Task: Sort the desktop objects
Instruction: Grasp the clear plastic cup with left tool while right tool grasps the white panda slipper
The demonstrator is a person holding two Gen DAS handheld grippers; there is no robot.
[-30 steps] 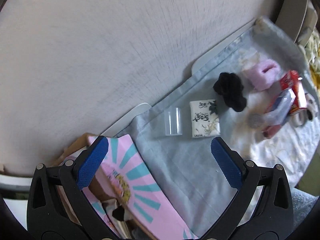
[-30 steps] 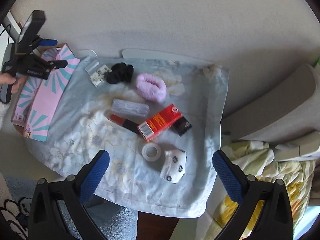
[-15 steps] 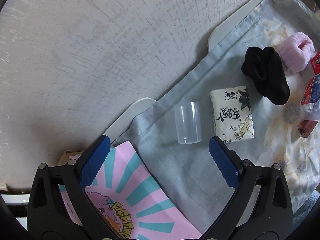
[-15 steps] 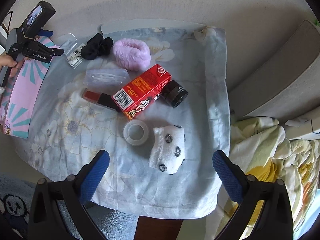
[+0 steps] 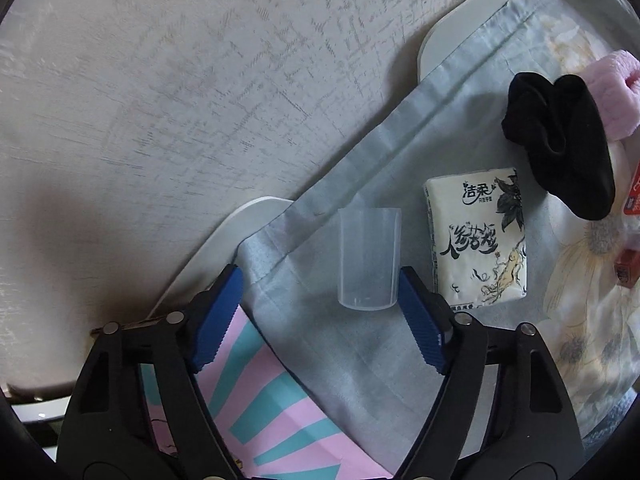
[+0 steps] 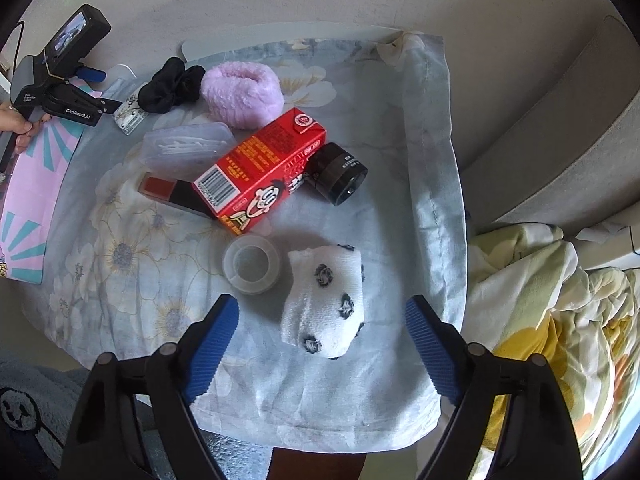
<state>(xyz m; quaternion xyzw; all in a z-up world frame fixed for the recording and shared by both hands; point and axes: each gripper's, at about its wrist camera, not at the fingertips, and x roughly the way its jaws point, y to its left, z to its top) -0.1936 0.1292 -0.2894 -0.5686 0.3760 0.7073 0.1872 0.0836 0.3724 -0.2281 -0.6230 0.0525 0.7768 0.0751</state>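
Observation:
My left gripper [image 5: 320,316] is open just in front of a clear plastic cup [image 5: 369,258] lying on the floral cloth [image 5: 360,360]; its right pad is beside the cup's base. A tissue pack [image 5: 478,240], a black scrunchie [image 5: 560,148] and a pink fluffy band [image 5: 612,92] lie to the right. My right gripper [image 6: 322,330] is open, low over a white spotted sock [image 6: 324,300]. Beyond it lie a tape roll [image 6: 251,264], a red carton [image 6: 260,172], a black jar [image 6: 340,176], a clear case [image 6: 186,148] and a red-black item [image 6: 168,190]. The left gripper also shows in the right wrist view [image 6: 94,88].
A pink and teal striped box [image 5: 256,412] sits at the table's left edge, also in the right wrist view [image 6: 30,184]. A textured wall [image 5: 200,80] stands behind the table. A yellow-green blanket [image 6: 560,312] and a grey cushion [image 6: 560,140] lie to the right.
My left gripper has moved forward and down to the clear cup. My right gripper has moved forward and down toward the spotted sock. Both have stayed open.

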